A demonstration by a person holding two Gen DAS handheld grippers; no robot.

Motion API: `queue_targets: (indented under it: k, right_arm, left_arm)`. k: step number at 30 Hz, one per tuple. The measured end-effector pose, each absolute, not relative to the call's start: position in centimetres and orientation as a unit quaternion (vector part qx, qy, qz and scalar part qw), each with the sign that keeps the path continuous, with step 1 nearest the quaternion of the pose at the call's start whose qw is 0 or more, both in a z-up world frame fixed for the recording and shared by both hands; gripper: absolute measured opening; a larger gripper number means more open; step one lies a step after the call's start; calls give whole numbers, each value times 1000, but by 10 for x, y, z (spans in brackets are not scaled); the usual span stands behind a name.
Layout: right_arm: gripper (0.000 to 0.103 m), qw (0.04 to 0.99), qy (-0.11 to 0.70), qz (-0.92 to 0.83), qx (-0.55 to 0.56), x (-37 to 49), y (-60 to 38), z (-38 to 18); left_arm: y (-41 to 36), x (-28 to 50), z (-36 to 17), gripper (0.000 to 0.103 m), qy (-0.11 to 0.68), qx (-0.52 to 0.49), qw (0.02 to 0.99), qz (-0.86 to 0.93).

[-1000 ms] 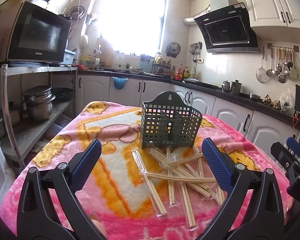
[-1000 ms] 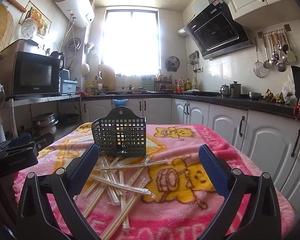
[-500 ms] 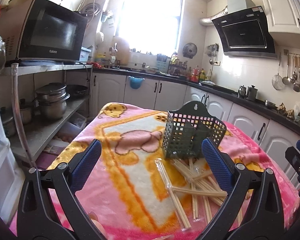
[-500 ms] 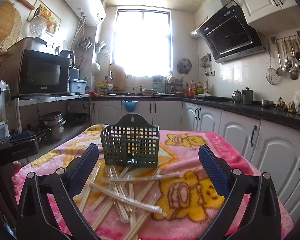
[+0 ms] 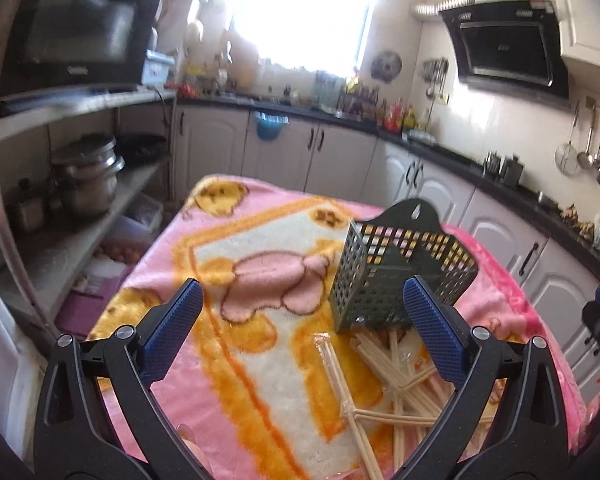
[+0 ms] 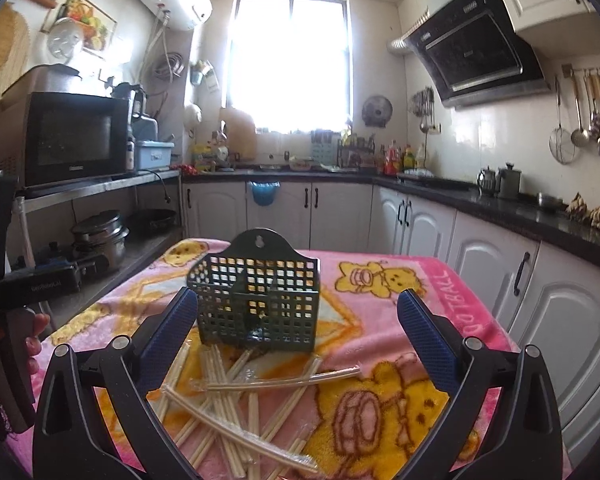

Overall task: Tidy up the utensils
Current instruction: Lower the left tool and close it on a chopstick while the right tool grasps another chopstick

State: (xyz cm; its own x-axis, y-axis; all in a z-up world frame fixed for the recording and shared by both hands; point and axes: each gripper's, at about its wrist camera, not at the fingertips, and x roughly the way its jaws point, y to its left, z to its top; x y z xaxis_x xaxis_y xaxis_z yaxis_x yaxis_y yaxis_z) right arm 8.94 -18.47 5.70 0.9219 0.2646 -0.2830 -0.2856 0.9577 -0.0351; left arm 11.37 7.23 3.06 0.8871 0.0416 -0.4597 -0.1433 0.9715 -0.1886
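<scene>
Chopsticks [image 6: 236,396] lie crisscrossed before the basket [image 6: 256,306]; your left tongs [image 5: 300,332] and right tongs [image 6: 296,328] gape empty, so you risk dragging neighbours.

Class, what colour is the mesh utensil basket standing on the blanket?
Dark green; the basket shows best in the right wrist view.

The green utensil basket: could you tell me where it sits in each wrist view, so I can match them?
Left wrist: green utensil basket right of centre, behind the left gripper's right finger.
Right wrist: centred, between the right gripper's fingers.
Shared landmark: the wrapped chopsticks piled before it.
</scene>
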Motion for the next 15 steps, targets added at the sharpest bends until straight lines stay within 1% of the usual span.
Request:
queue_targets:
  k: [3, 9, 15]
  right_arm:
    - [97, 976, 164, 136, -39, 110, -189, 54]
    - [97, 967, 220, 121, -32, 152, -200, 40]
    - [97, 948, 297, 113, -26, 194, -213, 12]
  left_arm:
    - [76, 139, 19, 93, 277, -110, 954, 37]
    - [76, 176, -1, 93, 319, -112, 941, 23]
    - [77, 208, -25, 93, 366, -113, 924, 19]
